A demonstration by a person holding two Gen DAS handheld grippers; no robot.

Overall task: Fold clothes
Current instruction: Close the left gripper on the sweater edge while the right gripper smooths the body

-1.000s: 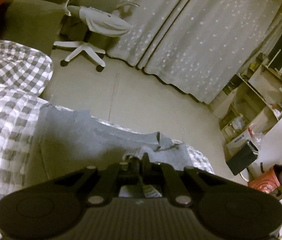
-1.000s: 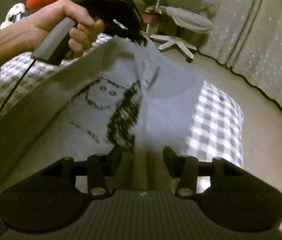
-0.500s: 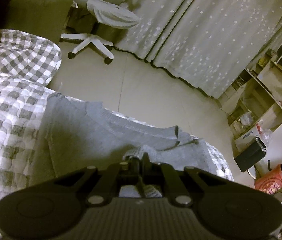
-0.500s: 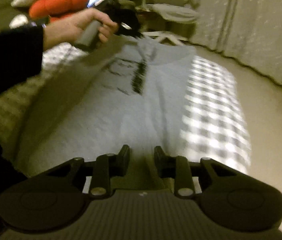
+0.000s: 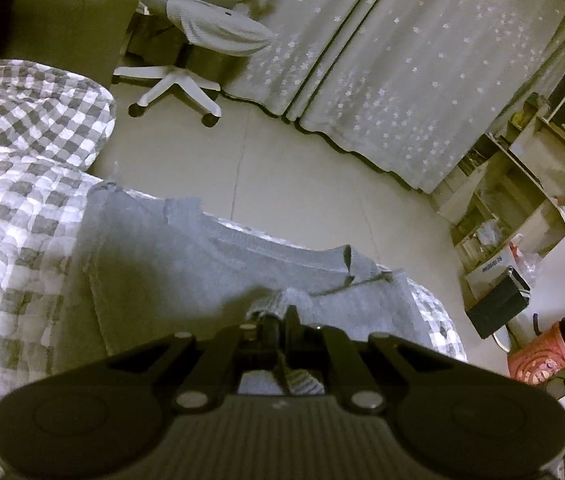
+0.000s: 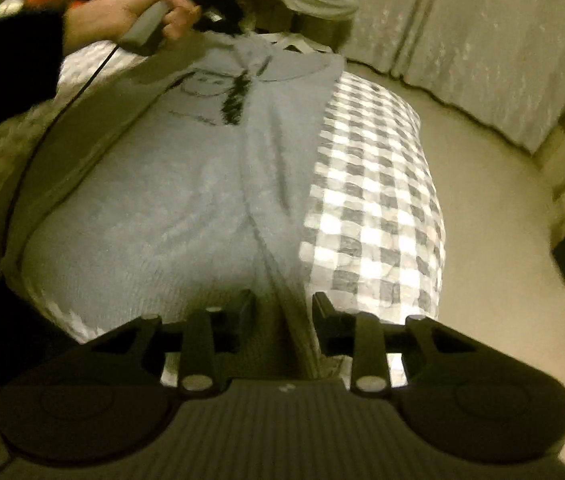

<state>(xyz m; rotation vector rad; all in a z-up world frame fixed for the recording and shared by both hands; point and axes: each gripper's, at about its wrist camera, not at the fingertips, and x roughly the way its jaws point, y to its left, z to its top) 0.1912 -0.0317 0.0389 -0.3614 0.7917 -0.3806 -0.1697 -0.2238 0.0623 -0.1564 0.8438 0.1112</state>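
While lying on checked bed (image 6: 378, 184) | shirt (image 6: 170, 216): soft, light, limp, likely sagging; gripping edges and folds | left gripper (image 5: 282, 320): pressed together, pinching collar end | right gripper (image 6: 281, 312): spread, straddling lengthwise fold, not pressing yet

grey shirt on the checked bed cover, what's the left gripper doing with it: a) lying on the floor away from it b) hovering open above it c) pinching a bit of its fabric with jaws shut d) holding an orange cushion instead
c: in the left wrist view the left gripper has its jaws closed together on a bunched bit of the grey shirt, which lies on the checked bed cover.
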